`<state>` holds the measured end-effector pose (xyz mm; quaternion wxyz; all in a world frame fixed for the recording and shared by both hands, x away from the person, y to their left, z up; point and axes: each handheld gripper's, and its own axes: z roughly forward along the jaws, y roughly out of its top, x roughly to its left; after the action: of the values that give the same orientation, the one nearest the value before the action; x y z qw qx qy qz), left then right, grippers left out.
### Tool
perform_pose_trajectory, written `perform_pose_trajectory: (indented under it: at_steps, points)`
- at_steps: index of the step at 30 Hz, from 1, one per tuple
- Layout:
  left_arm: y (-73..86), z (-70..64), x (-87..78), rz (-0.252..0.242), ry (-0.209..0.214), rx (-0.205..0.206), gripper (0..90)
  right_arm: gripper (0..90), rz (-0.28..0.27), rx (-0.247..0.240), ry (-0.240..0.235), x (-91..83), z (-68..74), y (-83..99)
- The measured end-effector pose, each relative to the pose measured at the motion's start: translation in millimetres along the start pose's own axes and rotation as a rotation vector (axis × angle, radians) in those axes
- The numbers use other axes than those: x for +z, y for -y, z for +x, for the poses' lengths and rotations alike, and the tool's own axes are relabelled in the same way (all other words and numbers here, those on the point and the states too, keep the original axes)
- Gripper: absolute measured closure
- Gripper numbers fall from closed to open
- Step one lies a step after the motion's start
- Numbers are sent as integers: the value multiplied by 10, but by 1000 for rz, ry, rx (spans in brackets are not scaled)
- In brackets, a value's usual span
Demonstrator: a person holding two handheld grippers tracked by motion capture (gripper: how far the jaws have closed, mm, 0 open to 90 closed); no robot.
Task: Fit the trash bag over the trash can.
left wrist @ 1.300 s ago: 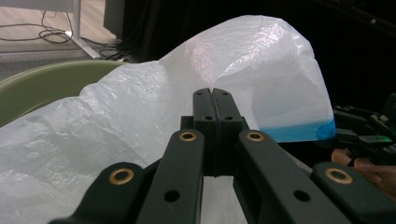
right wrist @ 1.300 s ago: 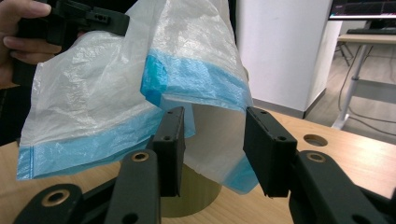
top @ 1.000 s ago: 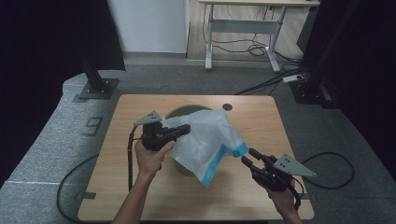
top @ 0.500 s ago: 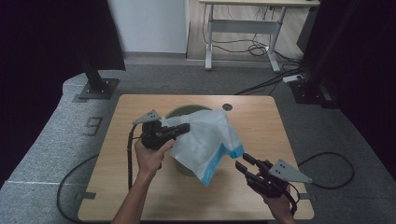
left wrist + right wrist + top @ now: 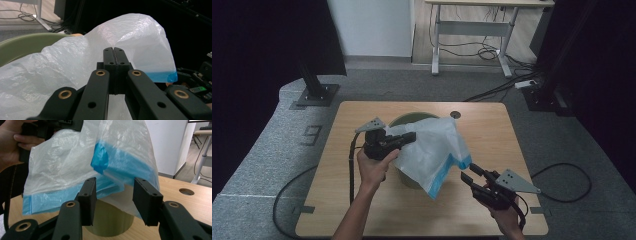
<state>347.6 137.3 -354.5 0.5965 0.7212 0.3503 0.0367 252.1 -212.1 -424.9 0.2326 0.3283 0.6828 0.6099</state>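
Left tongs [image 5: 409,137] pinching white plastic bag [image 5: 437,150] over green bin [image 5: 412,120] mid-desk; right tongs [image 5: 468,174] spread, just beside bag's lower blue edge.

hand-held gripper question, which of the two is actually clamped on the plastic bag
The left hand-held gripper: its jaws are shut on the white plastic bag above the green bin. The right hand-held gripper is open, the bag's blue edge just beyond its jaws.

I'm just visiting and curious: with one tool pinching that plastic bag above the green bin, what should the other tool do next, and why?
Probably ease the right gripper forward and shut it on the bag's blue edge. Its jaws stand open just short of that hanging edge, while the left gripper is shut on the bag above the bin. A second grip would likely let the bag be spread over the rim.
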Motion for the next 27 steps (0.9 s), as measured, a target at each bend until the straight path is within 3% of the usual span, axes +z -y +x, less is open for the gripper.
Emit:
perform_pose_trajectory:
  at_steps: [12, 21, 27]
  points:
    - [1, 4, -16, -3, -3, -1, 900, 508, 13, 17, -23, 43, 98, 0]
    - [14, -3, 1, -3, 1, -3, 900, 494, 19, 24, -2, 109, 84, 6]
    - [25, -2, 6, -3, 0, -3, 900, 522, 25, 55, 24, 174, 72, 14]
